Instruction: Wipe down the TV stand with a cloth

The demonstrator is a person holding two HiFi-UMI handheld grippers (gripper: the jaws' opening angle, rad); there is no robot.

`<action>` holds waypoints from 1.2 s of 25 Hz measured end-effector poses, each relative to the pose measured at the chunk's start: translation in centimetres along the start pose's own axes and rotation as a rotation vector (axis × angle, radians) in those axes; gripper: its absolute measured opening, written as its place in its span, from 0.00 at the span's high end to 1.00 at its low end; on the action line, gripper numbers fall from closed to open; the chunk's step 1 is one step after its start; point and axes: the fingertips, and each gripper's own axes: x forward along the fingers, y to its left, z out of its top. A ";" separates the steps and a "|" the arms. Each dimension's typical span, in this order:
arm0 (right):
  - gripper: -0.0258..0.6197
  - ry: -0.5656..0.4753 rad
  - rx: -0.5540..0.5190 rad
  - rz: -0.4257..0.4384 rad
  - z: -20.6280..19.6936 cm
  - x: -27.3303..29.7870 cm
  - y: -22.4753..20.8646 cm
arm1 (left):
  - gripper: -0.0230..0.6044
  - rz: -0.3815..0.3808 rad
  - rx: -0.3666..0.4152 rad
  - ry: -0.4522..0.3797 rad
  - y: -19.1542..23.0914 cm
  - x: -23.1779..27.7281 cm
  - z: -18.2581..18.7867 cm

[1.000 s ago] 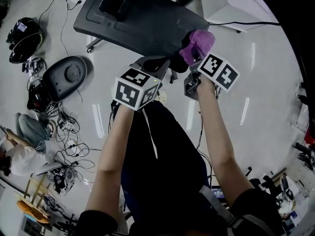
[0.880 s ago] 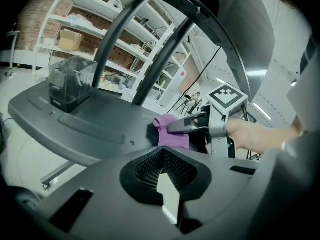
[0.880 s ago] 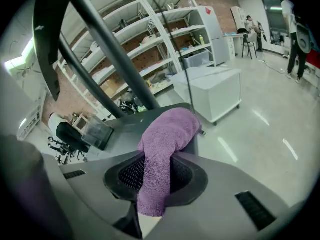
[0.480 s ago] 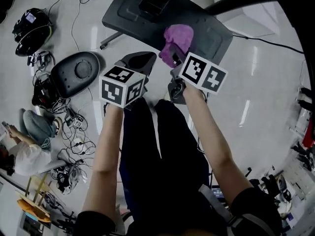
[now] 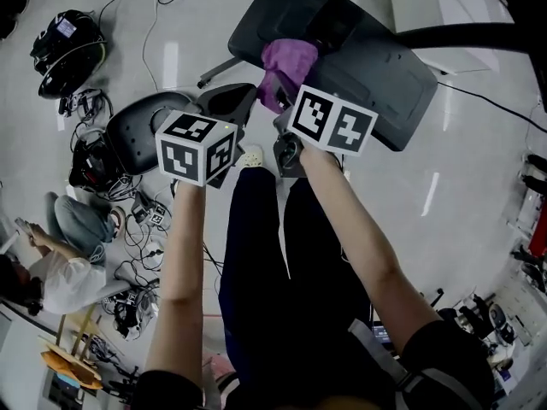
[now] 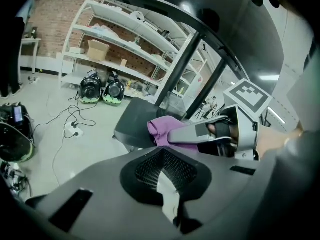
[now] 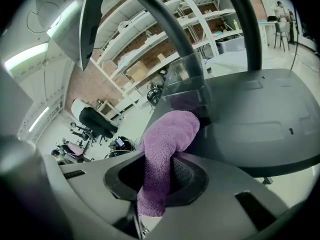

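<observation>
No lettering, label or number is legible (anything printed is too blurred)

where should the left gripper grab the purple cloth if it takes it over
Take the bunched free end of the purple cloth bulging past the right gripper, coming in from the side facing the left gripper. The right gripper clamps the tail, and the TV stand lies under and behind the bunch.

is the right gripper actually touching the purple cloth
Touching. The right gripper view shows the purple cloth pinched between the jaws of the right gripper, with its end hanging through them.
</observation>
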 end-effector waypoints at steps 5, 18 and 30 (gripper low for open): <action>0.81 -0.026 -0.016 0.010 1.4 3.7 3.4 | 0.96 0.031 0.068 0.020 3.9 -1.0 1.5; 0.81 -0.052 -0.014 -0.029 2.2 8.2 3.5 | 0.96 0.018 0.112 0.060 7.0 1.4 2.3; 0.81 -0.035 0.016 -0.019 1.0 5.6 1.0 | 0.96 0.004 0.084 0.082 4.2 3.2 1.0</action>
